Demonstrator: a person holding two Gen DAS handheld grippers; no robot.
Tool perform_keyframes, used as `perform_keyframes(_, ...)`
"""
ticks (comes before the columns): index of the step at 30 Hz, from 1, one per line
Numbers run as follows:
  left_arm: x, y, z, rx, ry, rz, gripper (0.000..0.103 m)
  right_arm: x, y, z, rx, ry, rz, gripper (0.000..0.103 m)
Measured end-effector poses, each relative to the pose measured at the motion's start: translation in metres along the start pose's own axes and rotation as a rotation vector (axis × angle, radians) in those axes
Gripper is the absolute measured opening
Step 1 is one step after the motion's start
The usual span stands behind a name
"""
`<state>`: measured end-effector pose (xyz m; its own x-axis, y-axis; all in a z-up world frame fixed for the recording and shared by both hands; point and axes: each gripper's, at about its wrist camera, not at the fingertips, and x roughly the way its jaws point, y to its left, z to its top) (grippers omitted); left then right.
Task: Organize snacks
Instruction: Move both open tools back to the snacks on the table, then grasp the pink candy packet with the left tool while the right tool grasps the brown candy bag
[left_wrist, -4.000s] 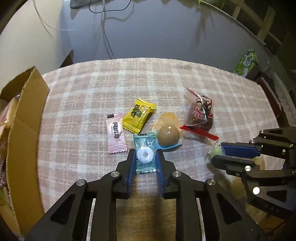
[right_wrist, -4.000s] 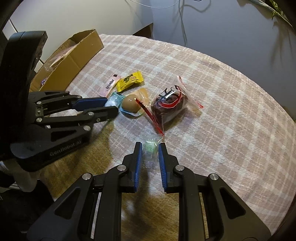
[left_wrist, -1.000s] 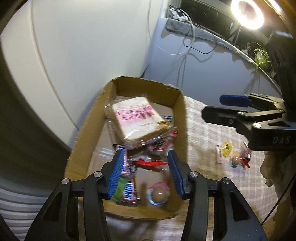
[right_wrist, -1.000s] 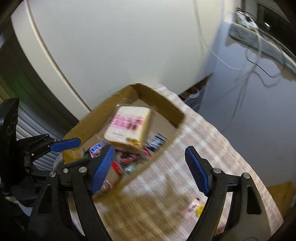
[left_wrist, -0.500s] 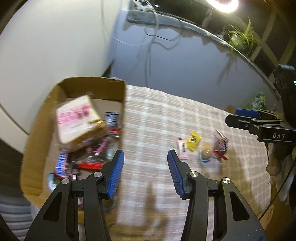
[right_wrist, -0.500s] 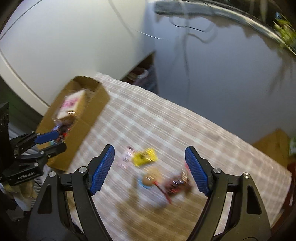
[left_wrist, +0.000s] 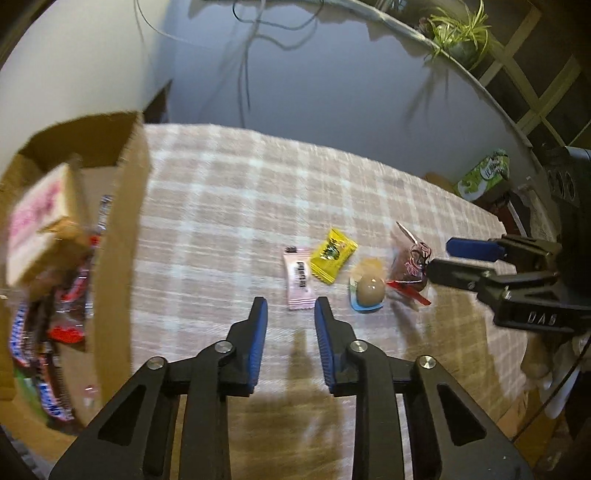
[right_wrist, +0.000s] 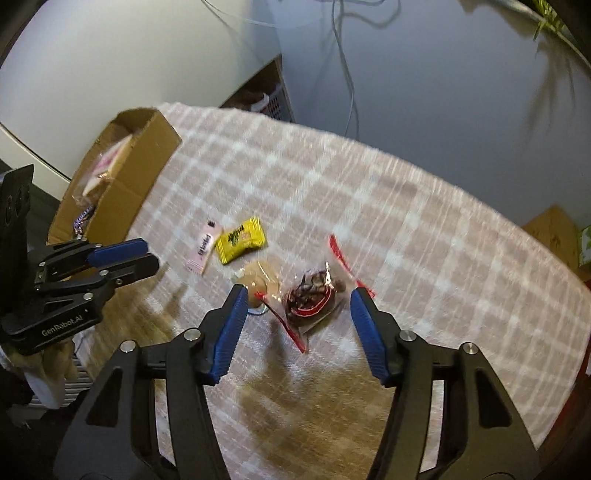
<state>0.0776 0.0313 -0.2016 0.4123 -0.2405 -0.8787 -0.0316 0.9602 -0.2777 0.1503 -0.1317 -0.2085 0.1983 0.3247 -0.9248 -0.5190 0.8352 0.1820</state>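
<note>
Four snacks on the desk, both grippers empty above them.

Left gripper (left_wrist: 290, 310), fingers apart, hangs just short of the pink packet (left_wrist: 298, 277); right gripper (right_wrist: 297, 306), spread wide, frames the dark bag (right_wrist: 312, 297), egg snack (right_wrist: 258, 282) at its left finger; yellow packet (right_wrist: 241, 240) lies beyond.

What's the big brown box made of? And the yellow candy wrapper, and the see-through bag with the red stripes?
The box looks like plain cardboard: dull brown, with rough, fuzzy cut edges. The yellow wrapper seems to be thin plastic film, smooth, with crimped ends and printed marks. The bag looks like clear, crinkly plastic: it glints in spots and the dark snack inside shows through.
</note>
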Motion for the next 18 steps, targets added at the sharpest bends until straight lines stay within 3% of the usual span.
perform_keyframes(7,0.025,-0.008,0.009,-0.010,0.049,-0.024,0.024,0.018,-0.018,0.004,0.156,0.026,0.031,0.053)
perform_keyframes(18,0.045,-0.020,0.024,0.036,0.063,0.063,0.024,0.035,-0.021,0.007,0.176,0.066,-0.001,0.050)
